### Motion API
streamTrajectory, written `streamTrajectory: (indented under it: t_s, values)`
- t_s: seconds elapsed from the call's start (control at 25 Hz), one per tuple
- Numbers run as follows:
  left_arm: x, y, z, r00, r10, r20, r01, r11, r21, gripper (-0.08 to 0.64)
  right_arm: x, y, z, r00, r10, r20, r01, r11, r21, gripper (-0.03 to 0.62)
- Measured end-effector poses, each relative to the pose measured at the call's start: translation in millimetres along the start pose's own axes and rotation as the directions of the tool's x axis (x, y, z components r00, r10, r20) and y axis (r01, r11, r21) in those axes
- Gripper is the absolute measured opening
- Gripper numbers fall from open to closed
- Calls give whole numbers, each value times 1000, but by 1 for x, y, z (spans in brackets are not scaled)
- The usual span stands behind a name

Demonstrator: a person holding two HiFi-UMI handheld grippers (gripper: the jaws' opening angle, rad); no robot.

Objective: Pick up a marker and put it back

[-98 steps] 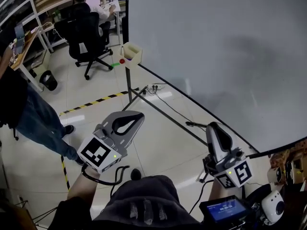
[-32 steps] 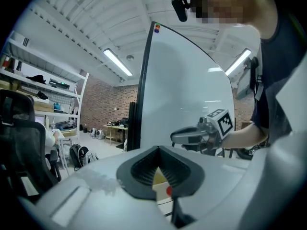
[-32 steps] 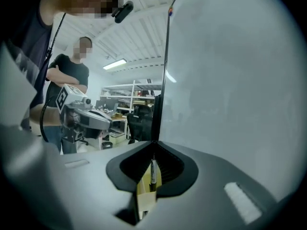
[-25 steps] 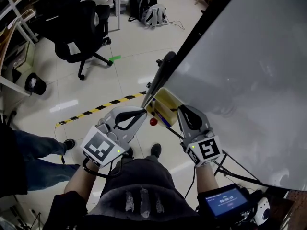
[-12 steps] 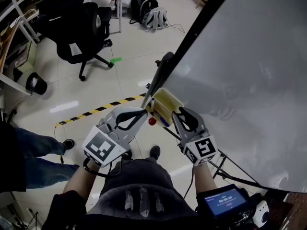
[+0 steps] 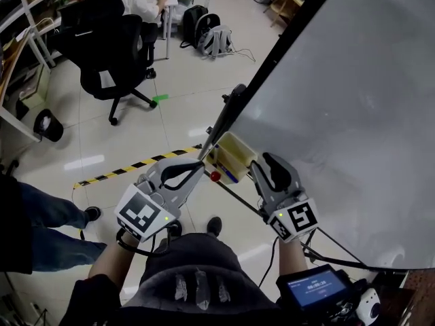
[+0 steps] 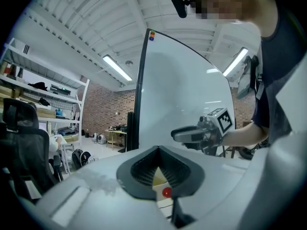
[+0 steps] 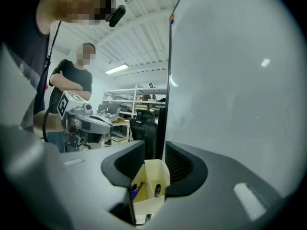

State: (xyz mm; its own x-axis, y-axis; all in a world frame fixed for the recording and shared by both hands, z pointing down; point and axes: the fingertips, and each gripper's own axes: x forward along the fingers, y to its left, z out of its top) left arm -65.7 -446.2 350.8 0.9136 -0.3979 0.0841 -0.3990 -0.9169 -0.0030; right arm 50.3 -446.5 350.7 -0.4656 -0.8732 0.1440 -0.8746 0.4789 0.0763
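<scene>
**Right fingers wide at the holder, the pick looks next**

The right gripper (image 6: 266, 160) sits just beside the cream marker holder (image 6: 234, 153), which hangs on the edge of the whiteboard (image 6: 353, 100). Its fingers have just been opening and now stand fully apart, with nothing clamped between them. The left gripper (image 6: 197, 165) is on the holder's other side, fingers together and empty.

No marker is out yet, so this reads as the reach before the pick. The next move calls for the right fingers to ease in over the holder's open top. They must straddle one marker only and close without knocking the box.

The right gripper view shows what the head view cannot: inside the holder stand a blue marker (image 8: 135, 188) and a dark marker (image 8: 157, 189), framed in the gap between the fingers. From above, the holder's contents are too small to tell. The left gripper view shows only the holder's outer wall and a red knob (image 7: 166, 192) below it, with the right gripper beyond.
</scene>
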Motion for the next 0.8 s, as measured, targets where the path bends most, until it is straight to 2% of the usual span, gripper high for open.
streamTrajectory:
  t_s: [0.16, 0.28, 0.44, 0.6, 0.8]
  values:
    - [-7, -4, 9, 1000, -17, 27, 17, 1000, -19, 6, -9, 18, 19, 1000, 7, 26, -6, 1000, -20, 123]
    - [-7, -14, 21, 999, -25, 44, 25, 1000, -3, 6, -25, 28, 26, 999, 7, 43, -5, 1000, -28, 123]
    - [-8, -38, 34, 998, -18, 54, 17, 999, 30, 6, -54, 41, 30, 997, 45, 65, -43, 999, -26, 109]
    - [-3, -90, 35, 1000, -15, 26, 14, 999, 51, 6, -109, 47, 31, 993, 53, 105, -50, 998, -34, 11]
    - [12, -179, 31, 999, 32, 13, -32, 997, 70, 6, -207, 53, 11, 983, 109, 148, -108, 994, -16, 2]
